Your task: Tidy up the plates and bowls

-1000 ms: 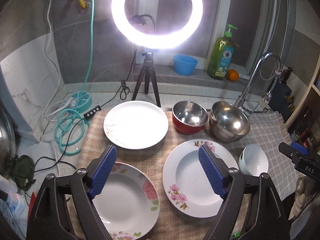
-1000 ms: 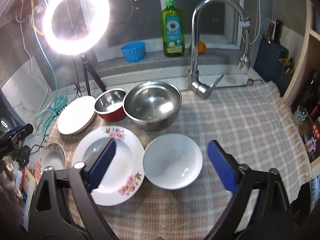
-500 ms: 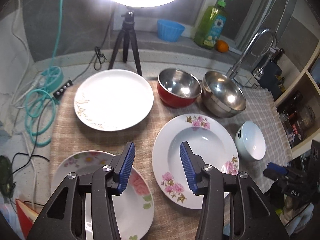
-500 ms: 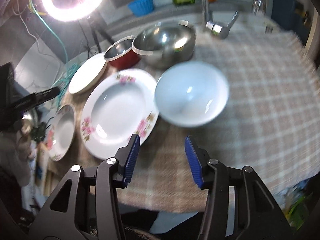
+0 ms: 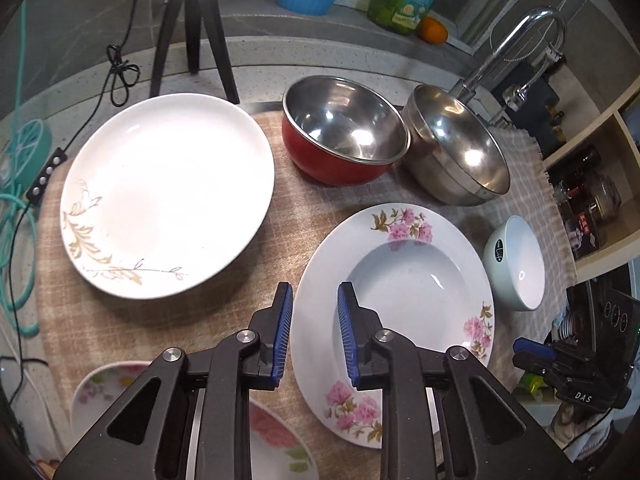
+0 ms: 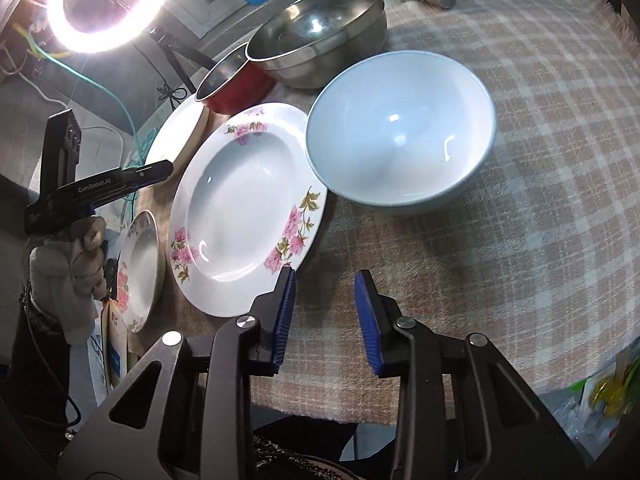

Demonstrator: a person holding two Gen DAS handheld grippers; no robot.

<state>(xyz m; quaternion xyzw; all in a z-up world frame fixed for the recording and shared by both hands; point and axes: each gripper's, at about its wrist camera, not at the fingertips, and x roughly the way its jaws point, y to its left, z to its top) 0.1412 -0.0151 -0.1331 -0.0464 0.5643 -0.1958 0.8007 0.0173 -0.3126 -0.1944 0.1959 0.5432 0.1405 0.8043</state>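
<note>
Both grippers hover narrowly parted, empty: left gripper [image 5: 314, 332] and right gripper [image 6: 325, 316] over flowered plate's [image 5: 404, 276] rim.

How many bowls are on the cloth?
3: a red bowl at the back, a steel bowl beside it, and a pale blue bowl nearer, right of the floral plate.

Flat plate [image 5: 168, 196] at left rear on the cloth [image 5: 292, 208], two metal bowls [image 5: 346, 128] side by side behind the deep plate [image 5: 394, 268], small bowl [image 5: 516, 262] just right of it, another plate [image 5: 276, 444] front left.
</note>
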